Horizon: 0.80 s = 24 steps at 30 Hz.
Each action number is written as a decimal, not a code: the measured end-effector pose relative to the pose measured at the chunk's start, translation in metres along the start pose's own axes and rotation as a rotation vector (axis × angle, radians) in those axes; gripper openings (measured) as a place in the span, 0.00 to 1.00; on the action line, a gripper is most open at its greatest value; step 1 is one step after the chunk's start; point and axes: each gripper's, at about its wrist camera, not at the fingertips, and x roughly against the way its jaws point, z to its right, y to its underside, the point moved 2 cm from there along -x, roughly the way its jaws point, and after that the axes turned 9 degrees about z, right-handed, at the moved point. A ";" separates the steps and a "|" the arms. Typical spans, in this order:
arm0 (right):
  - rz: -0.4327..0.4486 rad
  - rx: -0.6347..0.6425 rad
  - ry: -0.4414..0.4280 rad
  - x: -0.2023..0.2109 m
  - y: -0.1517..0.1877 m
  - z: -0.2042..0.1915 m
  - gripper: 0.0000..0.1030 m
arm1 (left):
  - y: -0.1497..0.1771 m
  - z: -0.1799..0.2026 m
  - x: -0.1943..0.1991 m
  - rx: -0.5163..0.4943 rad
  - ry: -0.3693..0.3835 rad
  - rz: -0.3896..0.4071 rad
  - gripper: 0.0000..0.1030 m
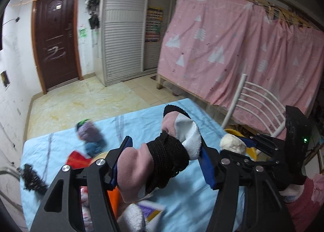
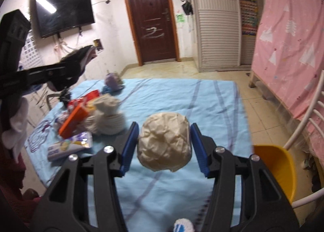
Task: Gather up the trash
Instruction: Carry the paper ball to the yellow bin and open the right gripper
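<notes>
The left gripper [image 1: 162,163] is clenching a pink-and-black sock [image 1: 162,163] between its fingers [image 1: 206,167] — the sock's long axis is running forward along them, cuff end pointing away over the blue-covered worktop [image 1: 60,147]. The right gripper [image 2: 164,147] is gripping a crumpled paper ball [image 2: 165,144], roundish with no clear long axis, squarely between both pads. The yellow bin [image 2: 277,169] is sitting just right of the right fingers — the right hand is nearer, so the ball likely swings rightward to drop.

Right tool [image 2: 164,147] grips crumpled paper ball [image 2: 164,143].
</notes>
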 end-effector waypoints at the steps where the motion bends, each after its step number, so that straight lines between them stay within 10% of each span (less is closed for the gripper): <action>1: 0.003 -0.007 0.013 0.001 -0.001 0.008 0.49 | -0.004 0.010 -0.005 -0.012 0.013 -0.002 0.52; 24: -0.002 -0.143 0.191 0.011 0.021 0.129 0.49 | -0.015 0.159 -0.109 -0.133 0.209 -0.134 0.52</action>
